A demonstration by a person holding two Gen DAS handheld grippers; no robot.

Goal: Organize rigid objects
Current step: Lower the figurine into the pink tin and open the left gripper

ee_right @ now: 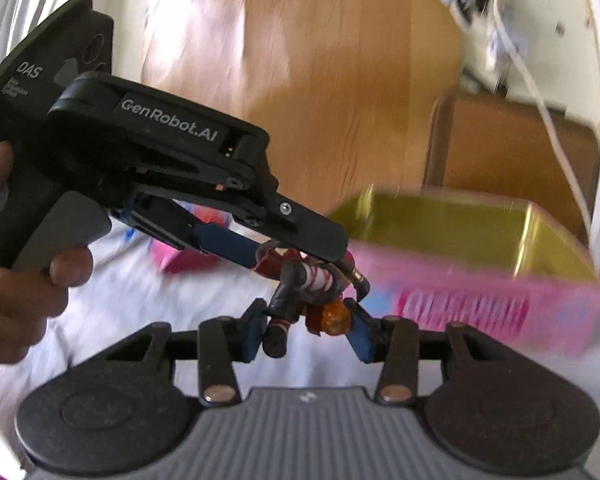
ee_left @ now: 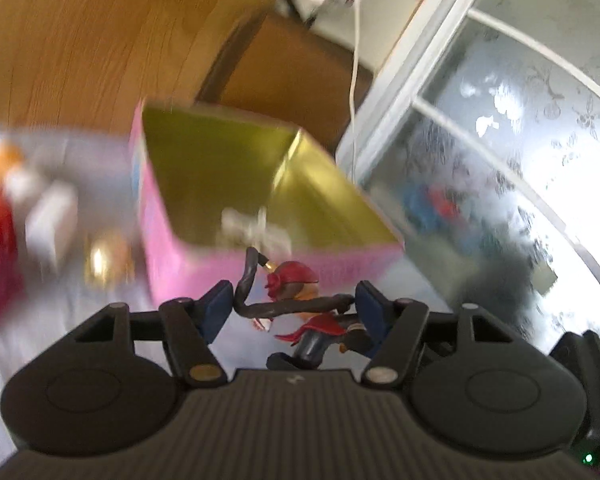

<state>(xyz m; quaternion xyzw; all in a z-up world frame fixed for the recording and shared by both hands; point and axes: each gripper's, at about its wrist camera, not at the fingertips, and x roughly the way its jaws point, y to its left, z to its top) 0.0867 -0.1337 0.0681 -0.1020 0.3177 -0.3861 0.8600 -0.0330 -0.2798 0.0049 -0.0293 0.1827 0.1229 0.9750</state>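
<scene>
both tongs, left (ee_left: 294, 306) and right (ee_right: 308, 322), pinch one toy figure (ee_left: 300, 300) held in the air, the pink box (ee_left: 204, 248) open at 12 o'clock. it looks light, stiff and spindly; its trunk seems a safer hold than the thin limbs.

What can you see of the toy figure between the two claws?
The toy figure looks like hard painted plastic: red bandana head, dark bent limbs, red-and-white striped parts, an amber translucent piece. It lies tilted, off the white cloth, in front of the open pink box. The left claw brackets it, a limb touching its pads. The right claw closes around its lower part. Details are blurred.
</scene>
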